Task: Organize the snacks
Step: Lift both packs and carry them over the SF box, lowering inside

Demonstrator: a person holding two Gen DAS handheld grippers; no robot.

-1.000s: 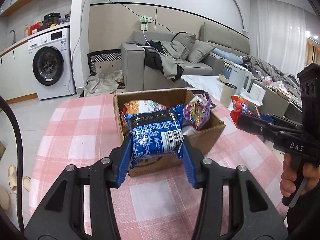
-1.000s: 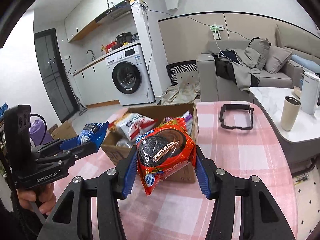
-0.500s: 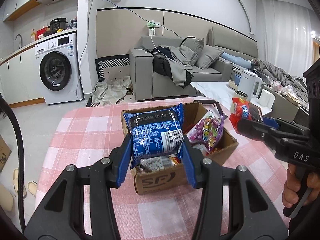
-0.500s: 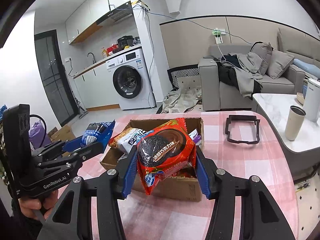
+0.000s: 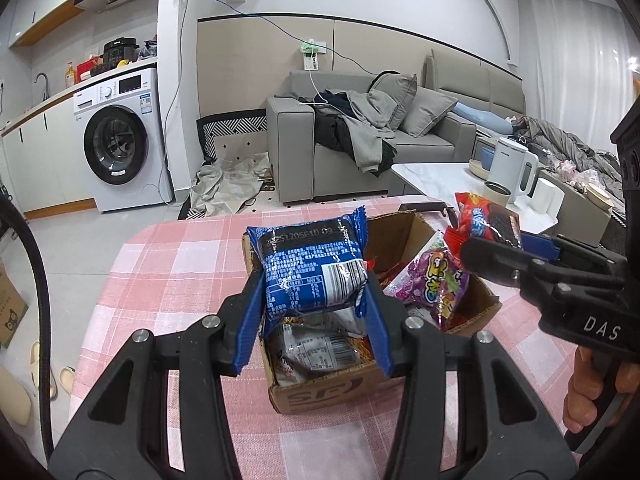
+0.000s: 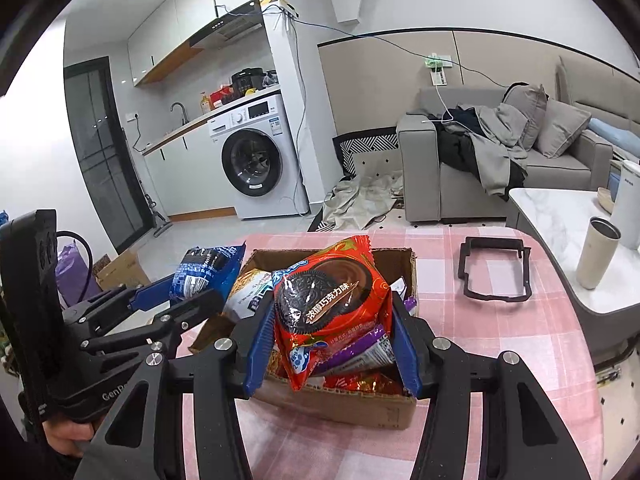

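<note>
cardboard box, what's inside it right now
The cardboard box holds snack packets: a purple candy bag, a white pack, silvery and red wrappers. The held blue and red packets hide the rest.

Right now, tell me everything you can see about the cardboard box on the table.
The cardboard box is brown, corrugated and open-topped, with dark printed lettering on one outer wall. It stands upright on the pink checked tablecloth, partly filled with loose snack packets, among them a purple packet. Both grippers hold packets above it: the blue packet and the red cookie packet. Neither gripper appears to touch the box.
</note>
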